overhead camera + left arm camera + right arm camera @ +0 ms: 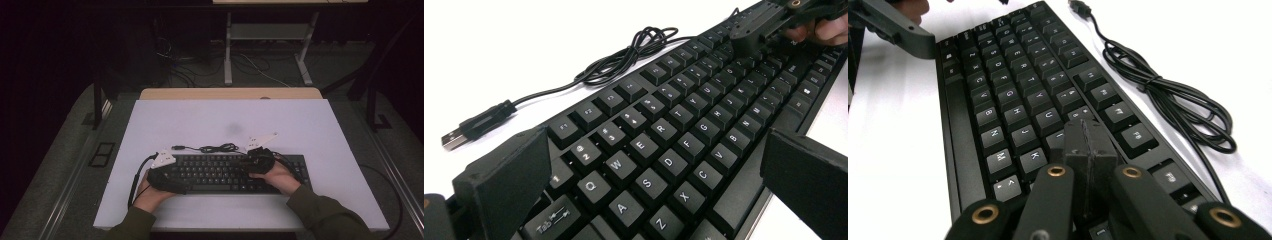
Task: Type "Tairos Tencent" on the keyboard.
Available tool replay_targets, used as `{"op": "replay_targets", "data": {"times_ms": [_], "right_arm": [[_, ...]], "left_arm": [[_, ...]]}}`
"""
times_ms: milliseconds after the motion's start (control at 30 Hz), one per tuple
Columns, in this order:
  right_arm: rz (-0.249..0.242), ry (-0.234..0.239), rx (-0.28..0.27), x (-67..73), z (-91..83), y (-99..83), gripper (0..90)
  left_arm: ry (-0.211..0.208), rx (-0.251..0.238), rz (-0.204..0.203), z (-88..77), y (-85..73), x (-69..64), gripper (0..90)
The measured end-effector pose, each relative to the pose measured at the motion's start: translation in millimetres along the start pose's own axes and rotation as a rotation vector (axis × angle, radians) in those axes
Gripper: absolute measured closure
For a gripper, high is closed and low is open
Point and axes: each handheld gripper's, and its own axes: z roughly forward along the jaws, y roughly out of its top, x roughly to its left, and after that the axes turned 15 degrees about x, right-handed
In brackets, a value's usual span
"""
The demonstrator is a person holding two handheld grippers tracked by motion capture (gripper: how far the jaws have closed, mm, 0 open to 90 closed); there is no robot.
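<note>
A: Where is the keyboard (220, 172) right now?

B: It lies flat on the white counter (320, 130), near the person's edge, with its long side running left to right in the high view. Both hands sit at it, one at each end.

A: And its cable (215, 148)?

B: The cable lies loosely bunched on the counter just behind the keyboard. Its plug (471, 129) rests on the bare white surface, apart from the keys, seen at the left of the left gripper view.

A: What is the left gripper (659, 187) doing?

B: Its jaws stand wide apart, one on each side of the keyboard's left end. In the left gripper view the letter keys from Q and A across to V and B show between them. The pads press on nothing that I can see.

A: And the right gripper (1088, 142)?

B: Its jaws are closed tight against each other, nothing between them. The joined tips point down at the keys on the right half of the letter block, close to the K and the U. I cannot tell whether the tips actually touch a key.

A: Do the two grippers meet?

B: No, they are well apart, the left over the left end, the right towards the right part of the keyboard.
</note>
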Motion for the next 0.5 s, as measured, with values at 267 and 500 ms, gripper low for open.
{"op": "replay_targets", "data": {"times_ms": [267, 500], "right_arm": [[-0.009, 0.008, 0.020, -0.2, 4.3, 3.3, 89.4], [-0.019, 0.012, 0.035, 0.7, 7.3, 4.7, 89.4]], "left_arm": [[0.011, 0.003, -0.004, -2.9, -3.6, 0.0, 0.0], [0.015, 0.002, -0.006, -4.2, -5.0, 0.3, 0.0]]}}
